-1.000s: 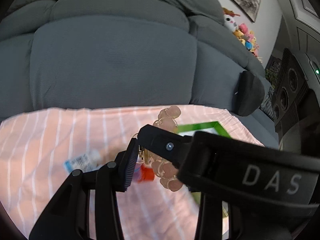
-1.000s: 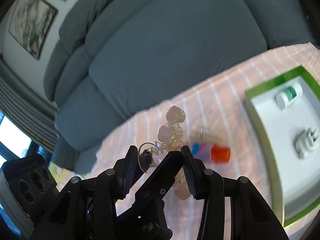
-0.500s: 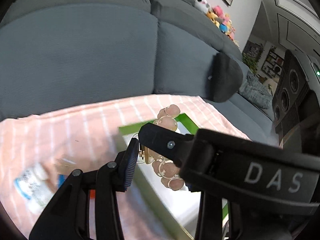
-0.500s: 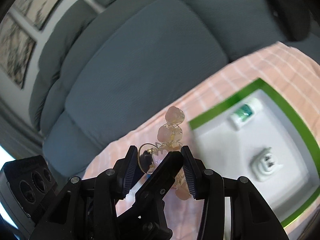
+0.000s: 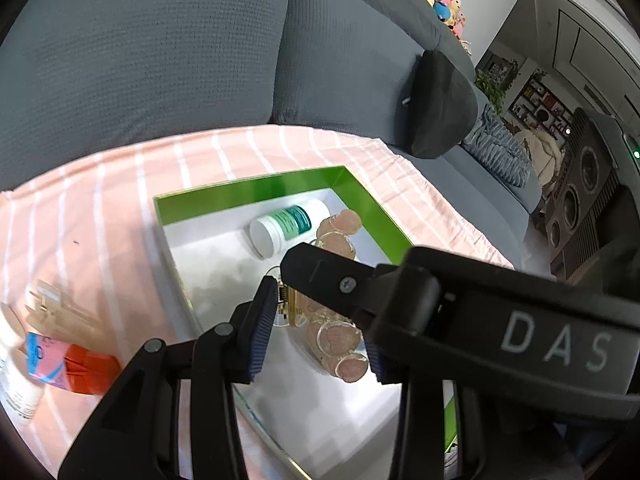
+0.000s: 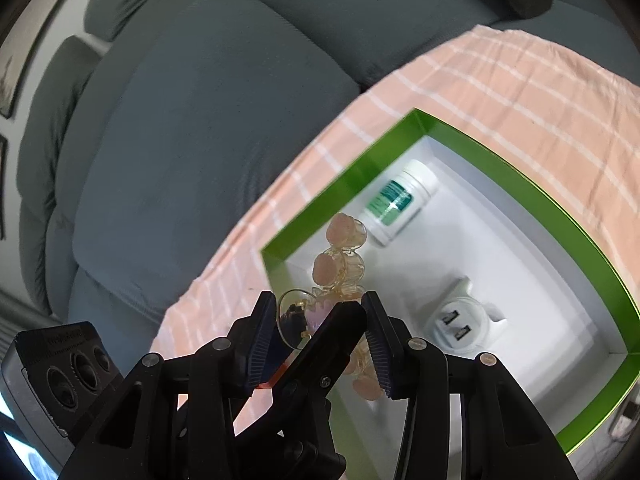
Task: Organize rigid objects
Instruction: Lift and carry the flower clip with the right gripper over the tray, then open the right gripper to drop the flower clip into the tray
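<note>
Both grippers are shut on one translucent pink flower hair claw clip (image 5: 338, 336), also seen in the right wrist view (image 6: 340, 268). My left gripper (image 5: 316, 328) and right gripper (image 6: 320, 338) hold it above the green-rimmed white box (image 5: 256, 190), whose wall also shows in the right wrist view (image 6: 520, 184). In the box lie a white bottle with a green label (image 5: 286, 226), also in the right wrist view (image 6: 398, 202), and a white plug adapter (image 6: 458, 324).
The box sits on a pink striped cloth (image 5: 108, 216) in front of a grey sofa (image 5: 160, 48). Left of the box lie a pink-and-orange item (image 5: 68, 364), a small clear clip (image 5: 44, 300) and a white bottle (image 5: 14, 396). A black speaker (image 6: 64, 376) stands at lower left.
Both grippers carried the hair clip to the right, from over the cloth and loose items to over the green box. The grip has not changed.
</note>
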Tool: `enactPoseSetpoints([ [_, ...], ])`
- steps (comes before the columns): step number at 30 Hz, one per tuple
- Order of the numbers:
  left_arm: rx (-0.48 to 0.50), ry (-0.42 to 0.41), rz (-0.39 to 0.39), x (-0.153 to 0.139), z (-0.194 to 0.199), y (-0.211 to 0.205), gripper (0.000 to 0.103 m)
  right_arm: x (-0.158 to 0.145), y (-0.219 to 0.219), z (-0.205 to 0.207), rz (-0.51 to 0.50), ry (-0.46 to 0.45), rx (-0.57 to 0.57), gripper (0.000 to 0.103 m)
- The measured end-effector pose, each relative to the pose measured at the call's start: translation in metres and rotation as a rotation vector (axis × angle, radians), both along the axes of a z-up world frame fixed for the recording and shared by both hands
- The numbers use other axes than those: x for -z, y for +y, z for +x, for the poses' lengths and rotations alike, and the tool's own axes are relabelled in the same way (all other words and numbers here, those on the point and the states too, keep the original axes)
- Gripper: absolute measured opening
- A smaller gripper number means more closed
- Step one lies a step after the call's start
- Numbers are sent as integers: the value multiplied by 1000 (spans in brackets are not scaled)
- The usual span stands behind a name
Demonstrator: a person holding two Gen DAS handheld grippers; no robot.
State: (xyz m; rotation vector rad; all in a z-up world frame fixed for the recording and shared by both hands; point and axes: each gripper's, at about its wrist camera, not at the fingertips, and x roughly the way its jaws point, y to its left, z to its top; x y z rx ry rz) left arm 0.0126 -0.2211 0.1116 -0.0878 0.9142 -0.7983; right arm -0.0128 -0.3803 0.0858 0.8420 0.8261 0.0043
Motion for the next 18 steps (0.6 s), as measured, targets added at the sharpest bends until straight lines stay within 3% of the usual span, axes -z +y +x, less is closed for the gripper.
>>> enactPoseSetpoints([
  [18,10,114,42,21,10,-7,37,27,-13,8,21,90,39,48],
])
